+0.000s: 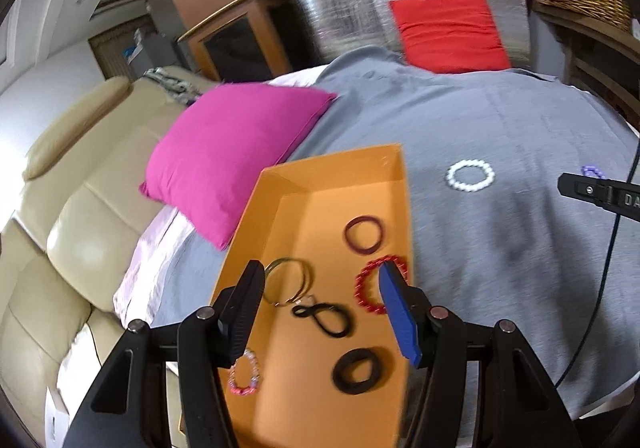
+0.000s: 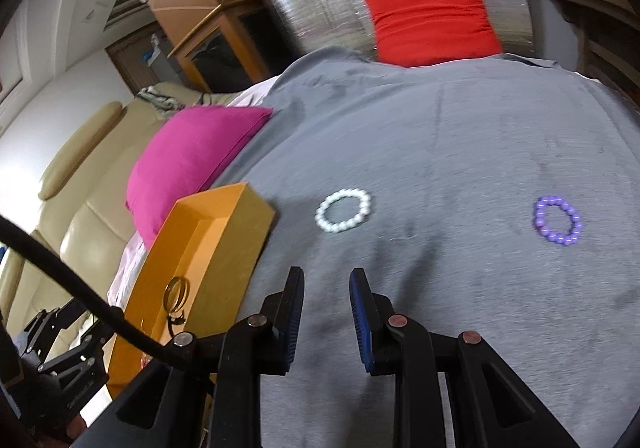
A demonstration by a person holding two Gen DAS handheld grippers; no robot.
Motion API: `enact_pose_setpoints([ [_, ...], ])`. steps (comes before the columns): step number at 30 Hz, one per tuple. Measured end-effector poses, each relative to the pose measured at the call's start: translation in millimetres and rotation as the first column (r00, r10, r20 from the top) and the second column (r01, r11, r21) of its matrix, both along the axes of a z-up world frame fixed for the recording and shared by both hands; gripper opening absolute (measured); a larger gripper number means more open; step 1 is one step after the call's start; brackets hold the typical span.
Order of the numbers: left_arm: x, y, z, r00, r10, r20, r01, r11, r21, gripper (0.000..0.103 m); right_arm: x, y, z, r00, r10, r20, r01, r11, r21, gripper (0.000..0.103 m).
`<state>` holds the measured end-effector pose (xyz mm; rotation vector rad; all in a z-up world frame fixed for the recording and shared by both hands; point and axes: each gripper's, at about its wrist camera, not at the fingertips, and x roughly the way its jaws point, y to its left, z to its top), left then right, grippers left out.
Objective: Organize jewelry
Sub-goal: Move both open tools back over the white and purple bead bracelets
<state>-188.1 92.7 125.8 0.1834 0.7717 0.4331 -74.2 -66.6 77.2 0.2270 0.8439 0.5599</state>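
Purple bracelet [image 1: 592,171] half behind tool [image 1: 600,193]

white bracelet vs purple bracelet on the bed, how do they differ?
Colour: the white bracelet has pale, milky beads; the purple bracelet has violet ones.
Place: the white bracelet lies close to the orange box; the purple bracelet lies farther from it, off to the right.
Shared: both are closed rings of round beads, lying flat on the grey blanket, outside the box, touched by neither claw.

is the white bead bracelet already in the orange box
No, the white bead bracelet lies on the grey blanket, apart from the orange box and outside it.
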Motion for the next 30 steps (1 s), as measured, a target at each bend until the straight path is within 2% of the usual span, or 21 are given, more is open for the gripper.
enact_pose_setpoints([
  [14, 39, -82, 21, 0.988, -0.149, 0.031, 0.147, 0.988, 0.041, 0.061, 20, -75, 5, 0.99, -0.143, -0.019, 0.143, 0.99, 0.009, 0.027],
  [23, 69, -115, 12, 0.979, -0.2, 0.03, 0.2, 0.98, 0.001, 0.061, 34, -124, 6, 0.97, -0.238, -0.042, 0.239, 0.971, 0.023, 0.027],
  [30, 93, -117, -8, 0.982, -0.19, 0.018, 0.191, 0.98, -0.056, 0.061, 45, -149, 1, 0.957, -0.283, -0.061, 0.283, 0.959, 0.004, 0.027],
])
